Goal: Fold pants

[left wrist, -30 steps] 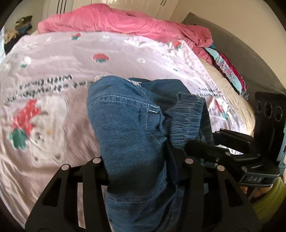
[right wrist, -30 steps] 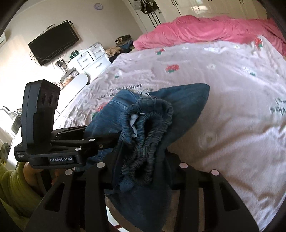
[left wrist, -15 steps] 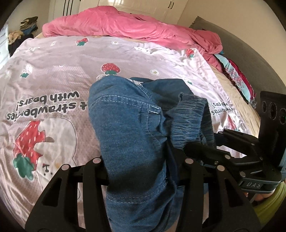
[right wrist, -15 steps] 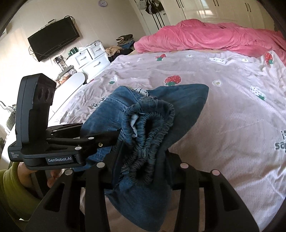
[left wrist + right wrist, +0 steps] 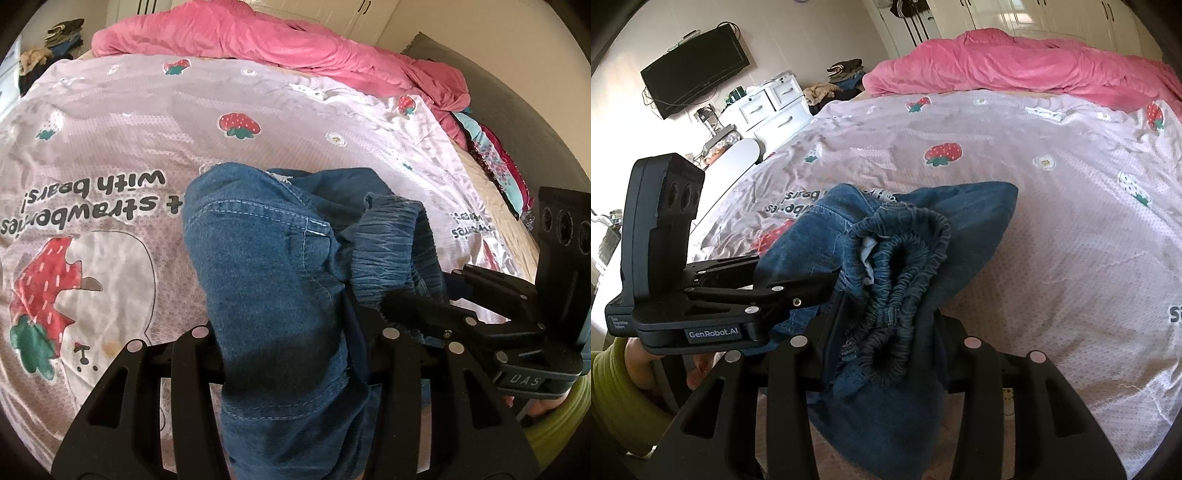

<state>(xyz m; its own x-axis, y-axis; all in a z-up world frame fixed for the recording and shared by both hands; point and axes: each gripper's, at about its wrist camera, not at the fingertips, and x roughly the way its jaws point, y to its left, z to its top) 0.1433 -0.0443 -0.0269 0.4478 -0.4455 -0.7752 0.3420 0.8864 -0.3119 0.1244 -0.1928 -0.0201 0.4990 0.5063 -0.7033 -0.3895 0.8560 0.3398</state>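
Observation:
A pair of blue denim pants (image 5: 266, 266) with an elastic waistband (image 5: 901, 280) hangs bunched between both grippers, above the bed. My left gripper (image 5: 291, 343) is shut on the denim side of the pants; its fingertips are hidden by cloth. My right gripper (image 5: 886, 339) is shut on the gathered waistband. The right gripper shows at the right of the left wrist view (image 5: 480, 317). The left gripper shows at the left of the right wrist view (image 5: 738, 291). The two grippers are close together.
The bed has a pale pink sheet (image 5: 110, 122) printed with strawberries and text. A rumpled pink duvet (image 5: 1015, 62) lies across the far end. A grey headboard (image 5: 498, 92) and folded clothes (image 5: 495, 158) are at the right. A white dresser (image 5: 768, 107) and wall TV (image 5: 694, 70) stand left.
Both grippers, still holding the pants, have moved forward over the bed; more of the sheet's far part and the duvet now shows. The grips have not changed.

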